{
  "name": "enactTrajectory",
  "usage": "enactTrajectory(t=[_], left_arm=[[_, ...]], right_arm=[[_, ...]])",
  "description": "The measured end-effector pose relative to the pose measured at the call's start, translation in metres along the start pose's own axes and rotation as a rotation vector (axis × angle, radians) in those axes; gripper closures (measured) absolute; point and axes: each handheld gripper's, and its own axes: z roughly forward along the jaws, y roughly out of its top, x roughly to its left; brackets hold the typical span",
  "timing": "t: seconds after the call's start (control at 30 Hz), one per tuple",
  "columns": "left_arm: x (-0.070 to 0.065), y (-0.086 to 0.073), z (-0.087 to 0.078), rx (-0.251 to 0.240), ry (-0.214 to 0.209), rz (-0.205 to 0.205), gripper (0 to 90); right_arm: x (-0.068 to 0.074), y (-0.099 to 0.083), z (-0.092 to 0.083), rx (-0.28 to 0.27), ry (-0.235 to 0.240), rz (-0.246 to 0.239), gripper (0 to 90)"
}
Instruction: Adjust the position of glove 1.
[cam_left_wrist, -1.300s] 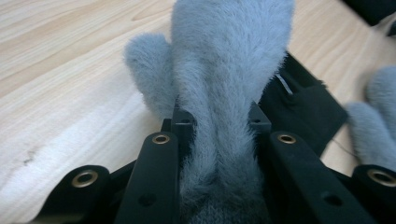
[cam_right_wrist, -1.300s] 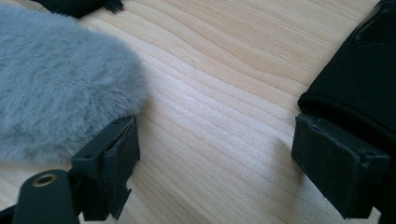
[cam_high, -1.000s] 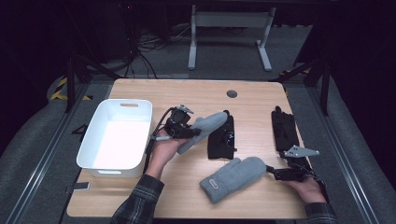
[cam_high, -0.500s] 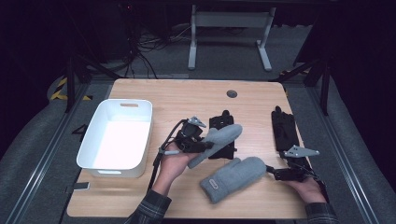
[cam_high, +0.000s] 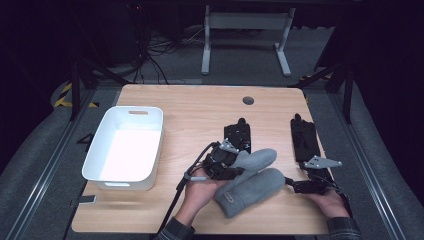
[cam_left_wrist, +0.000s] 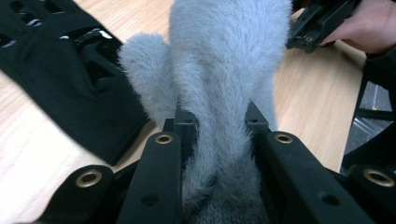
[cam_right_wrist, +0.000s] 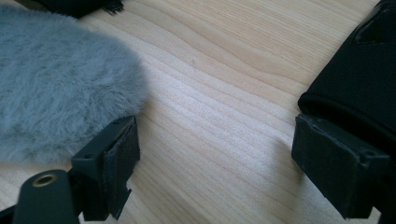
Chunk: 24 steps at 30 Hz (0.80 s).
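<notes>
- L gripper (cam_high: 235, 167) w/ grey mitten (cam_high: 252, 160) clamped moved right, off the white bin's (cam_high: 100, 160) edge.
- Held mitten now overlaps 2nd mitten (cam_high: 250, 190).

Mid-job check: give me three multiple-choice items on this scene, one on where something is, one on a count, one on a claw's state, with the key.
1. Where is the white bin?
A. at the table's left side
B. at the table's right edge
C. on top of the mittens

2. How many grey mittens are there?
A. one
B. two
C. four

3. What is the state of the left claw?
A. open over bare wood
B. shut on a black glove
C. shut on a grey mitten

Key:
1. A, the high view shows the bin at the left of the wooden table.
2. B, the held grey mitten sits just above the lying grey mitten.
3. C, the left gripper view shows both jaws pressing into the grey fleece; the right claw stands open over wood.
</notes>
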Motion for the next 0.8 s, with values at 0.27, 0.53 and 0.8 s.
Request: enactTrajectory(t=[0.27,0.53,0.8], left_arm=[[-0.015,-0.006,0.021,0.027,-0.005,0.012,74.9],[-0.020,-0.010,0.033,0.052,-0.012,0.025,64.5],[-0.020,-0.009,0.031,0.037,-0.019,0.040,37.1]], right_arm=[[0.000,0.000,0.000,0.000,0.000,0.000,15.9],[0.000,0.000,0.000,0.000,0.000,0.000,15.9],[0.000,0.000,0.000,0.000,0.000,0.000,15.8]])
